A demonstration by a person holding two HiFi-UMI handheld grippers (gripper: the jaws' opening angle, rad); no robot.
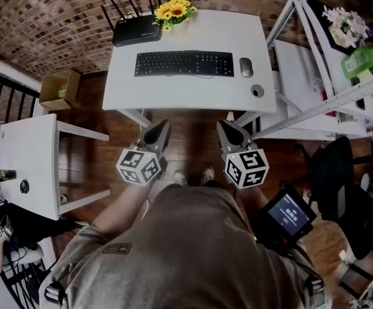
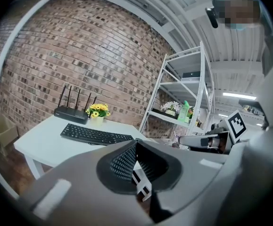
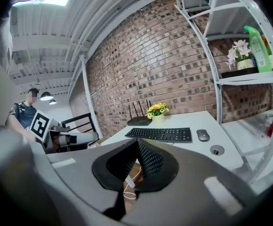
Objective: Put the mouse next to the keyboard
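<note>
The mouse is a small, dark grey oval with a smooth, low-domed back and a thin darker line running down the middle of its front half. It lies flat on the white bench, just beside the right end of the black keyboard with a narrow strip of bench top showing between them. Its long axis points toward the brick wall, square to the keyboard's length. A round grey cable port sits in the bench top a little nearer the front edge, close to the mouse but apart from it. Behind the keyboard stand a black router with upright aerials and a pot of yellow flowers. Both grippers hang in front of the bench over the wooden floor, well apart from the mouse and touching nothing. The left gripper has its jaws closed tip to tip with nothing between them. The right gripper likewise has its jaws pressed together and empty, and it points toward the bench, where its own view shows the mouse to the right of the keyboard. A white metal shelf rack stands to the right of the bench.
</note>
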